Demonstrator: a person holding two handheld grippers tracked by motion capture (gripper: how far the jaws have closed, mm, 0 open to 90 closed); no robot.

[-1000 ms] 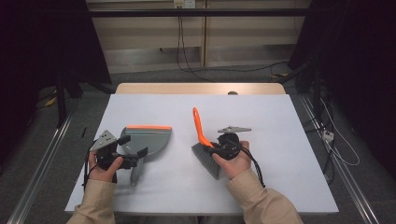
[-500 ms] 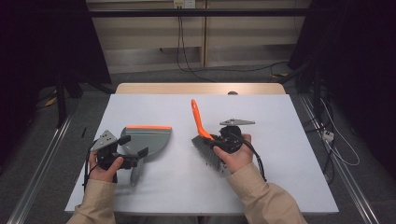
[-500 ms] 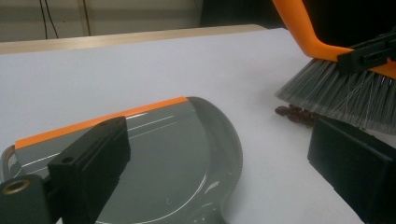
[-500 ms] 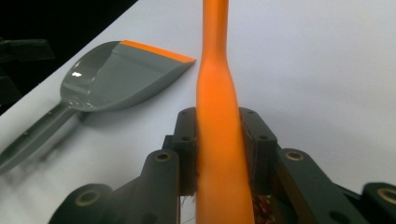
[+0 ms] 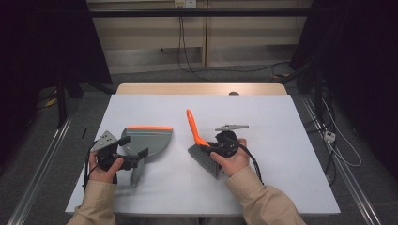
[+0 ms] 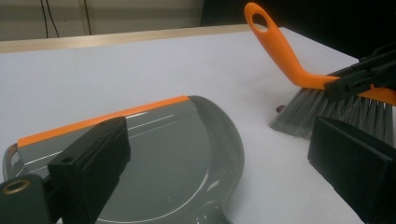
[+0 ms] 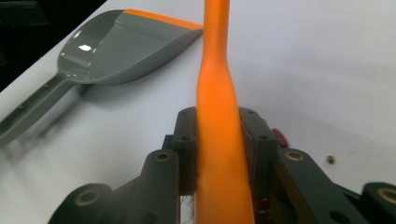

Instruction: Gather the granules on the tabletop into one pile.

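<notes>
Between the right gripper's (image 7: 219,154) black jaws stands the orange handle of a hand brush (image 5: 199,140), pinched from both sides so that the pads press flat on it; in the right gripper view the handle runs straight up and away from the jaws. From the high view this gripper (image 5: 224,146) sits in the person's right hand, with the brush's grey bristles just below and to its left, resting on the white table (image 5: 281,122). The handle rises tilted, up and leftward from the grip.

Well apart to the left, the left gripper (image 5: 133,152) is held low over the table, its jaws standing wide with nothing pressed between them. In the left gripper view the grey dustpan (image 6: 177,154) with its orange lip lies flat just ahead of and between those jaws, while the brush bristles (image 6: 327,116) appear farther off beyond the right-hand jaw. From above, the dustpan's (image 5: 145,138) narrow grey handle runs down beside the left gripper, toward the person. A small dark speck (image 7: 330,159) lies on the table close beside the right gripper.
</notes>
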